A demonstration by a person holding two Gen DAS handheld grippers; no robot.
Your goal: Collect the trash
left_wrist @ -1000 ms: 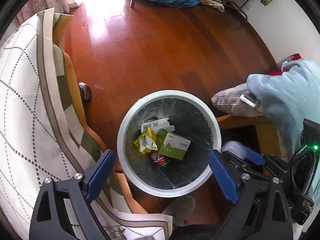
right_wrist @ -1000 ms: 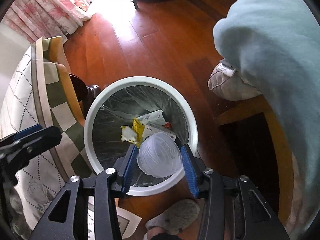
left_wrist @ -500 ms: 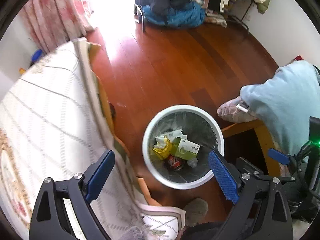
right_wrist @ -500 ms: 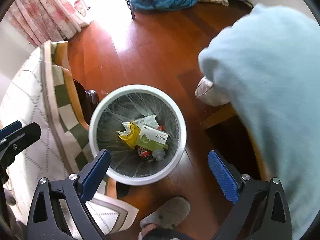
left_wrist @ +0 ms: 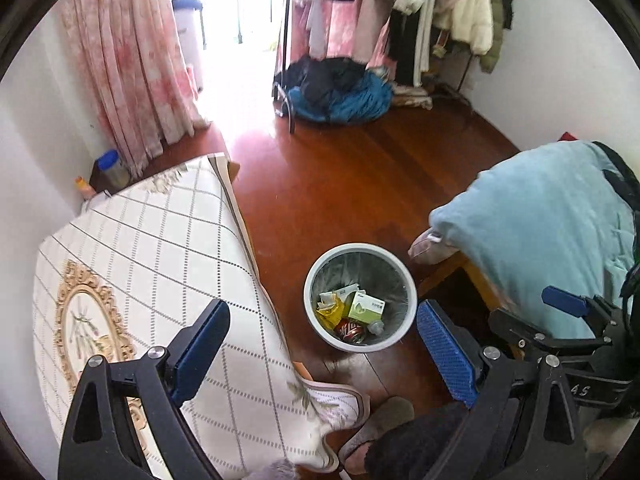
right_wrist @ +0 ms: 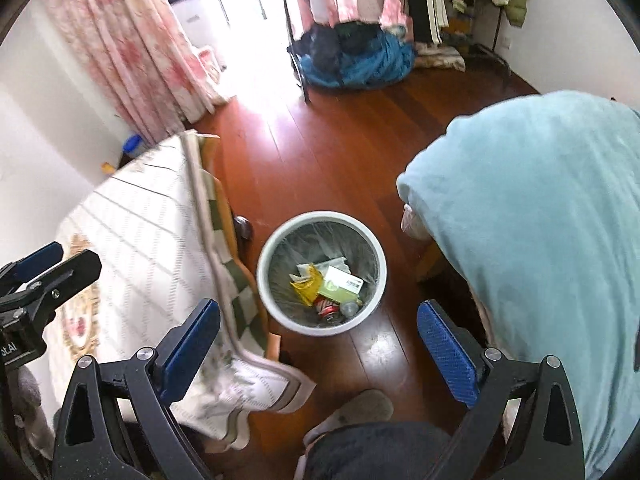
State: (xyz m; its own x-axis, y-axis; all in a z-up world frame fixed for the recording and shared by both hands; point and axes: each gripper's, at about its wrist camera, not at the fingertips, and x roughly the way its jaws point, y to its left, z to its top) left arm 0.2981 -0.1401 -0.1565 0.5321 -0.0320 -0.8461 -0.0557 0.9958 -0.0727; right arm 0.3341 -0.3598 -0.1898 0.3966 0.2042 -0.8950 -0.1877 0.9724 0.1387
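Observation:
A white round bin (left_wrist: 322, 272) (right_wrist: 272, 248) with a dark liner stands on the wooden floor. Inside lie a green-and-white box (left_wrist: 366, 306) (right_wrist: 342, 282), a yellow wrapper (left_wrist: 330, 314) (right_wrist: 307, 286), a red can (left_wrist: 352, 330) (right_wrist: 326, 308) and a small clear plastic cup (left_wrist: 375, 326) (right_wrist: 349, 308). My left gripper (left_wrist: 322, 344) is open and empty, high above the bin. My right gripper (right_wrist: 318, 342) is also open and empty, well above the bin.
A table with a chequered cloth (left_wrist: 160, 256) (right_wrist: 152, 232) stands left of the bin. A light blue blanket (left_wrist: 560, 232) (right_wrist: 540, 220) covers furniture on the right. A slippered foot (left_wrist: 380, 420) (right_wrist: 352, 412) is below. Clothes pile (left_wrist: 340, 92) and curtain (left_wrist: 132, 64) lie beyond.
My right gripper opened and the clear plastic cup dropped into the bin. Both grippers rose far above the bin, so more of the room and table shows.

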